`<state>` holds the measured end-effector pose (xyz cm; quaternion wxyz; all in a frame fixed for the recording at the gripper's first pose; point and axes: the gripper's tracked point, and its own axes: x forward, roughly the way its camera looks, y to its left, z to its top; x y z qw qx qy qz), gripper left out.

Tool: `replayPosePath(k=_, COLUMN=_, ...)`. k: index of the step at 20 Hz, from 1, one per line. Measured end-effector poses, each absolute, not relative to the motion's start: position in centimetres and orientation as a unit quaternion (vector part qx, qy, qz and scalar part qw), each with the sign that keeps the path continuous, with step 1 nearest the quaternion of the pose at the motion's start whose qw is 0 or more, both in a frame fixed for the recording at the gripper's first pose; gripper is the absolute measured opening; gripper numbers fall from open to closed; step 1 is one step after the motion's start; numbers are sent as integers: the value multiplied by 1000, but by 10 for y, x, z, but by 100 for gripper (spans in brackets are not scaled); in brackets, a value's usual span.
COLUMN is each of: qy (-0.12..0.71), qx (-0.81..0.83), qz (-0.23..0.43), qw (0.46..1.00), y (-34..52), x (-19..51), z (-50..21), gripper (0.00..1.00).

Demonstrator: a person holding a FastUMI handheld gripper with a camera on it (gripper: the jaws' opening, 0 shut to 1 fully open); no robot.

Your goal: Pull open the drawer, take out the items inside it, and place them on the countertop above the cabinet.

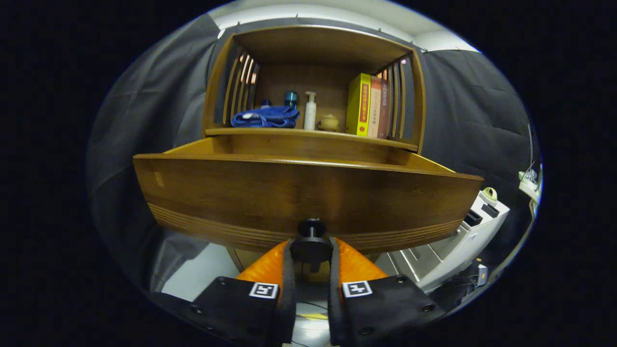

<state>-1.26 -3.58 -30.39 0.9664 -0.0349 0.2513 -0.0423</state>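
Observation:
A wooden drawer (308, 193) stands pulled out from the cabinet, its broad front panel close ahead of me. A dark round knob (311, 246) sits low on the middle of that front. My gripper (311, 250) is shut on the knob, one finger pressing each side of it. The drawer's inside is hidden behind its front panel. Above the drawer lies the countertop (308, 132), a wooden shelf with slatted sides.
On the countertop lie a blue cloth (265, 117), a white pump bottle (310, 111), a small beige pot (329, 122) and upright books (368, 105). A white unit (462, 236) stands low to the right of the cabinet.

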Motion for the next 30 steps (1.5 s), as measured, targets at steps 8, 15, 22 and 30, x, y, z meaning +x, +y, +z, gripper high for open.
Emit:
replayPosePath(k=8, qy=300, qx=-64, qz=-39, qw=951, y=-33, x=-37, z=-287, gripper=52)
replayPosePath(k=15, qy=330, qx=-78, qz=-94, qw=936, y=-60, x=-33, z=-216, gripper=88)
replayPosePath(k=22, qy=340, qx=-34, qz=-86, qw=936, y=-52, x=52, z=-176, gripper=99)
replayPosePath(k=30, qy=414, qx=-20, qz=-83, qw=906, y=-53, x=170, z=-207, gripper=99)
